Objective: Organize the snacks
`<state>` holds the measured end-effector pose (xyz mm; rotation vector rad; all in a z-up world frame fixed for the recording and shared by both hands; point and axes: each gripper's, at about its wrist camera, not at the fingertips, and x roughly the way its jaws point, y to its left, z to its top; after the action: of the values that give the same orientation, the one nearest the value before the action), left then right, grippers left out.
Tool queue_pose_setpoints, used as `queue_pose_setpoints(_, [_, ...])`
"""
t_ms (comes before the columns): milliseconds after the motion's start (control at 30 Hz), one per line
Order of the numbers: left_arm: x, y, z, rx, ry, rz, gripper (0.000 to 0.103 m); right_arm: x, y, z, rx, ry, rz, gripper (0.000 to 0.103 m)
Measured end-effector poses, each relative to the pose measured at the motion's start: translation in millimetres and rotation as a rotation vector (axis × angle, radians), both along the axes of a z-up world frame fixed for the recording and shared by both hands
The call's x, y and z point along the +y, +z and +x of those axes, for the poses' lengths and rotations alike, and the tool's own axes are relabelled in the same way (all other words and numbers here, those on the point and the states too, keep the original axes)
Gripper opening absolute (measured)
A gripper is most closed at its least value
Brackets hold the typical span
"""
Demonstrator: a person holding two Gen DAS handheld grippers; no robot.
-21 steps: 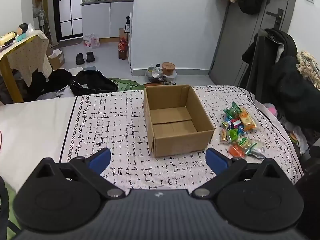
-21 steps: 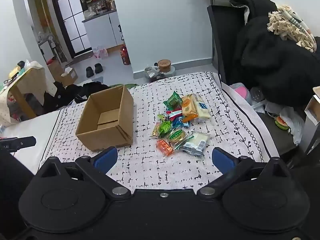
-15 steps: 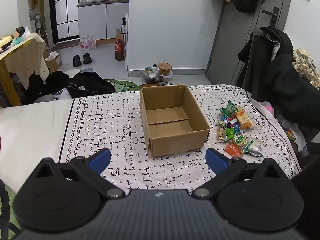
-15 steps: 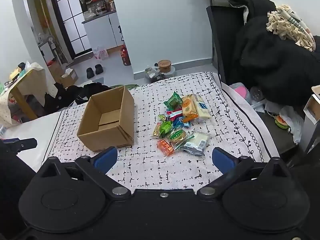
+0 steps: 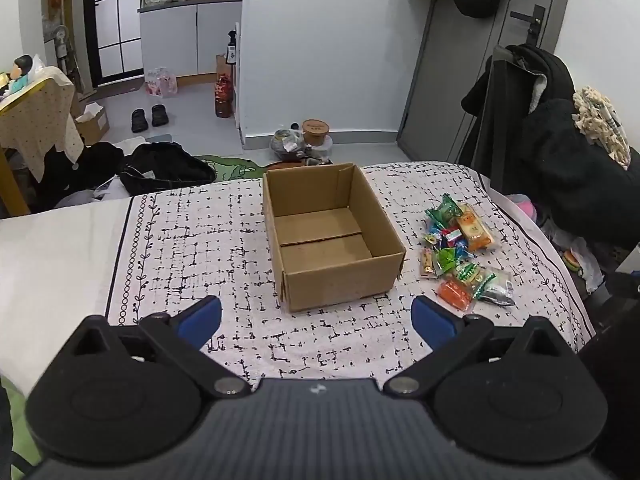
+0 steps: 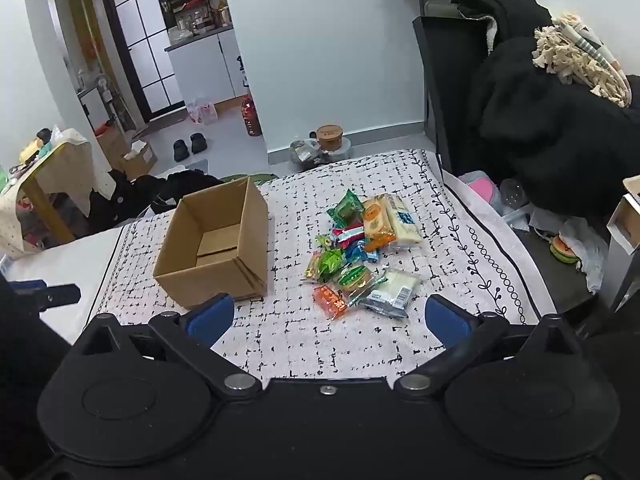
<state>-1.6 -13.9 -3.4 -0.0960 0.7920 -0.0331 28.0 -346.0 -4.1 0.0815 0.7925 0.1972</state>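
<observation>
snack wrapper (image 6: pixel 394 294) print too small to read

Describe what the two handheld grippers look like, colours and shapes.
Both share one design: the left gripper and right gripper have black angular finger arms tipped with blue pads, round black housings and silver pivot screws. The left's centre body is ribbed dark grey; the right's is plain black.

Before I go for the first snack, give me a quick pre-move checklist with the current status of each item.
1. Right hand-held gripper open, nothing between its fingers: ok.
2. Left hand-held gripper open and empty: ok.
3. Cardboard box upright, top open, nothing inside: ok.
4. Snack pile lying beside the box, in front of the right gripper: ok.
5. Orange packet at the near edge, free to grasp: ok.
6. Whether packets deeper in the pile are overlapped: cannot tell.
</observation>
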Motion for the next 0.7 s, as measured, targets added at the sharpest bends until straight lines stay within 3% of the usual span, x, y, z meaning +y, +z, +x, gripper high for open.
queue_pose_setpoints(700, [-13.1,0.5,10.7,0.014,-0.036,0.002,0.101,-10.0,-2.4,5.2,-0.017,-0.024,-0.022,0.103])
